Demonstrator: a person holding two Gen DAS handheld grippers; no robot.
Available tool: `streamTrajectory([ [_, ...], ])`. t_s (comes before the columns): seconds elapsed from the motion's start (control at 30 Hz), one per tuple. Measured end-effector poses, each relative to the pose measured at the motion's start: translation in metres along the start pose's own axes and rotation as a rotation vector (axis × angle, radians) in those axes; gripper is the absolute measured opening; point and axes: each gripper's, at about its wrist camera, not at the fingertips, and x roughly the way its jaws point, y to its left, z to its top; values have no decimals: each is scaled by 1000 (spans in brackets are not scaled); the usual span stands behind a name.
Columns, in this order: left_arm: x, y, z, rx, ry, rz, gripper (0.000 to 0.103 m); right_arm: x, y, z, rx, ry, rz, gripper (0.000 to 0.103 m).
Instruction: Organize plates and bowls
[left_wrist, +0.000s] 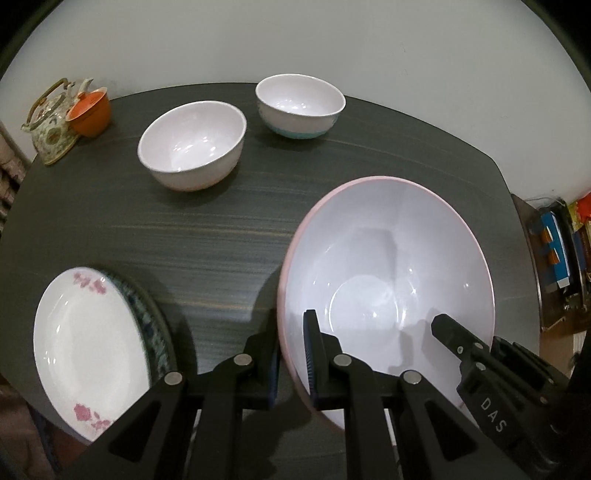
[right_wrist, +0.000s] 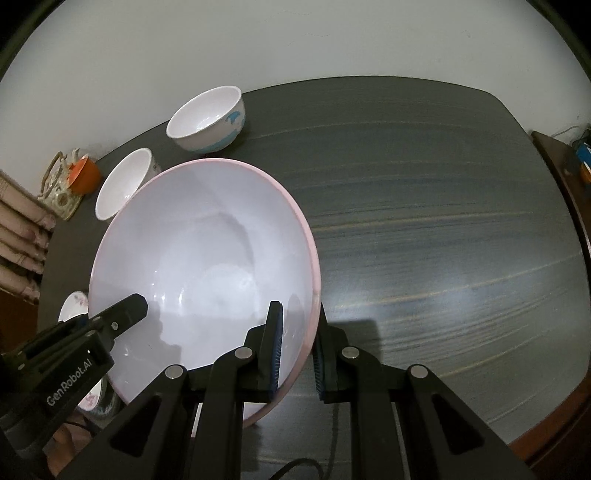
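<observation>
A large pink-rimmed bowl (left_wrist: 388, 266) is held by both grippers above the dark table (left_wrist: 184, 236). My left gripper (left_wrist: 293, 354) is shut on its left rim, one finger inside and one outside. My right gripper (right_wrist: 297, 350) is shut on the bowl's (right_wrist: 203, 251) right rim; it also shows in the left wrist view (left_wrist: 458, 343). Two small white bowls sit at the back: a plain one (left_wrist: 192, 144) and a blue-based one (left_wrist: 299, 105). A white plate with pink flowers (left_wrist: 88, 350) lies on a blue-patterned plate (left_wrist: 155, 325) at the front left.
A patterned teapot (left_wrist: 51, 122) and an orange cup (left_wrist: 90, 110) stand at the table's back left corner. A wooden shelf with clutter (left_wrist: 554, 254) stands off the right edge. A white wall rises behind the table.
</observation>
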Motion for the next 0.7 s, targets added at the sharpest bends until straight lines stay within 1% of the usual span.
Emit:
streamTrajectory([
  [0.27,-4,15,-18,-14,6,9,12,3,-1,0,-22,8,16,15],
  [0.5,-3,21,-31,-31,12,15,12,10,3,-5,-43,21,18,15],
  [0.7,-2,33,-37,-37,20,17,12,12,6,-6,-58,26,16,15],
])
